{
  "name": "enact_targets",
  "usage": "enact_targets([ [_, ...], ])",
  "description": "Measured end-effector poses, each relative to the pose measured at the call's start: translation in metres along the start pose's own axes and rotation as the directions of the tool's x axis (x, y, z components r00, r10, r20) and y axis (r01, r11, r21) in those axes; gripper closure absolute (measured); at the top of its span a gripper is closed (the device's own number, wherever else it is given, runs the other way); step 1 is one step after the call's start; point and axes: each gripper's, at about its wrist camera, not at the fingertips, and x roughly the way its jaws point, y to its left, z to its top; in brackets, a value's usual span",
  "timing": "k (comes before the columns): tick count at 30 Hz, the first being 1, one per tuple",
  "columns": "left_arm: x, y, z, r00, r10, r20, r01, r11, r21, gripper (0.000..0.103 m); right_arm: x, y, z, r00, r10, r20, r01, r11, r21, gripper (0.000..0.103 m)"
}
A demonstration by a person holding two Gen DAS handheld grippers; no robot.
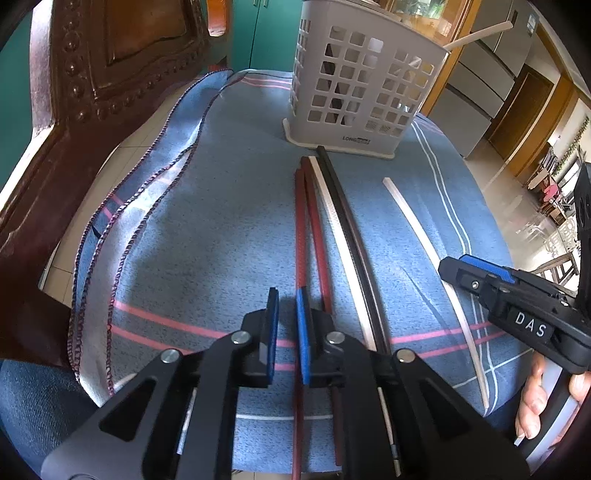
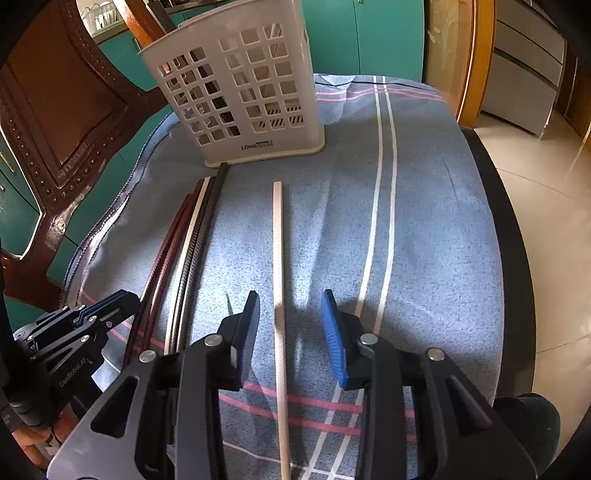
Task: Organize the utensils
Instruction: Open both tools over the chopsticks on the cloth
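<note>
A grey slotted utensil holder point(image 1: 369, 92) point(image 2: 240, 85) stands at the far end of the blue cloth, a pale chopstick point(image 1: 480, 35) poking out of it. Two red chopsticks point(image 1: 301, 229), a white one point(image 1: 334, 221) and a black one point(image 1: 345, 221) lie bunched together, pointing at the holder. My left gripper point(image 1: 288, 321) point(image 2: 122, 299) hovers over their near ends, its jaws a narrow gap apart with only cloth between. A lone white chopstick point(image 1: 417, 225) point(image 2: 277, 240) lies on the cloth between the pads of my right gripper point(image 2: 291, 315) point(image 1: 461, 267), which is open and not touching it.
A blue striped cloth point(image 1: 221, 240) covers a small round table with a dark rim point(image 2: 517, 258). A carved wooden chair point(image 1: 92, 92) stands close on the left. Teal cabinets are behind, tiled floor point(image 2: 554, 221) to the right. A hand point(image 1: 532, 398) holds the right gripper.
</note>
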Motion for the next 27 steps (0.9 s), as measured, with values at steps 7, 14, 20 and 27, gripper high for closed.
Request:
enact_targets([
  [7, 0.001, 0.000, 0.000, 1.000, -0.002, -0.002, 0.002, 1.000, 0.001, 0.086, 0.004, 0.002, 0.000, 1.000, -0.005, -0.009, 0.005, 1.000, -0.010, 0.066],
  [14, 0.005, -0.002, -0.001, 1.000, -0.003, -0.011, 0.003, 1.000, 0.004, 0.083, 0.007, 0.005, -0.002, 1.000, -0.026, -0.008, 0.026, 0.999, -0.030, 0.064],
  [20, 0.006, -0.003, -0.001, 1.000, -0.002, -0.011, 0.002, 1.000, 0.003, 0.083, 0.008, 0.007, -0.003, 0.999, -0.039, -0.007, 0.039, 0.998, -0.041, 0.064],
  [27, 0.006, -0.003, -0.001, 1.000, 0.000, -0.010, 0.000, 1.000, 0.007, 0.083, 0.012, 0.012, 0.001, 0.998, -0.061, 0.000, 0.060, 0.996, -0.059, 0.065],
])
